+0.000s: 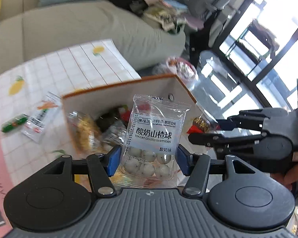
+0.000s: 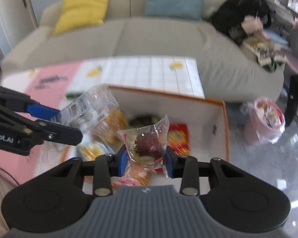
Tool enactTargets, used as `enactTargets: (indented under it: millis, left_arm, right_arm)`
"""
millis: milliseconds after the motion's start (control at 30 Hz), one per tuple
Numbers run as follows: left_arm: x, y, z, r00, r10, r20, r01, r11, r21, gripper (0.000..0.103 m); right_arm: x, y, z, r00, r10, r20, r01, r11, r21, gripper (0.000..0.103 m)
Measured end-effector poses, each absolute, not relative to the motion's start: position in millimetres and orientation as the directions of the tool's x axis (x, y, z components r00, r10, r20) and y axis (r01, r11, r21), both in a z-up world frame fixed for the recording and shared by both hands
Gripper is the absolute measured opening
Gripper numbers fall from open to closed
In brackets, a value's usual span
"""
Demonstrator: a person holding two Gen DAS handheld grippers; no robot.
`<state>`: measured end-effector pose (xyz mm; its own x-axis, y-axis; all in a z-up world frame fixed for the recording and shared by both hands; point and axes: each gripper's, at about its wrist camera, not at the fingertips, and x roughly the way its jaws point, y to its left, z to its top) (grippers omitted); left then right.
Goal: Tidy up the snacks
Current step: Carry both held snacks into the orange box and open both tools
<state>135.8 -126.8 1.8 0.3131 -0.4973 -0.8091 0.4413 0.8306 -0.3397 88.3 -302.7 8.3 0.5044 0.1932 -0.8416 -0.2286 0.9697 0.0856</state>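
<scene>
Tongs are gripping for us: left tongs [image 1: 148,159] pinching the hawthorn packet [image 1: 153,138], right tongs [image 2: 146,161] squeezing a wrapped candy [image 2: 147,140] over the box [image 2: 218,123].

The clear packet [image 1: 152,138] carries "YOGURT-COATED HAWTHORN", the Chinese words "酸奶山楂球" and "酸奶味", and on its side the printed digits "20260103". The left gripper [image 2: 55,123] arm shows "Robot.AI"
</scene>
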Motion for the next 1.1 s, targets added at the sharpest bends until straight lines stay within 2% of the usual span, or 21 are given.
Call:
enactTargets:
  millis: [233, 433, 800, 1100]
  left_arm:
    - [166.0, -164.9, -41.5, 0.19, -0.501, -0.844, 0.388, 0.828, -0.404, 0.067]
    - [182.3, -189.3, -77.4, 0.087, -0.497, -0.864, 0.325, 0.834, -0.447, 0.067]
    - [202.3, -215.1, -115.4, -0.045, -0.486, -0.873, 0.244, 0.842, -0.482, 0.069]
    - [209.4, -218.7, -129.7, -0.087, -0.481, -0.873, 0.202, 0.849, -0.488, 0.072]
  right_arm:
    - [129.2, -327.6, -33.2, 0.337, 0.128, -0.933, -0.255, 0.966, 0.04, 0.037]
    - [142.7, -328.5, -57.8, 0.215, 0.096, -0.972, -0.378, 0.926, 0.008, 0.037]
    - [157.9, -329.9, -88.3, 0.059, 0.083, -0.995, -0.457, 0.888, 0.047, 0.038]
    - [164.3, -325.8, -99.0, 0.025, 0.031, -0.999, -0.474, 0.881, 0.015, 0.039]
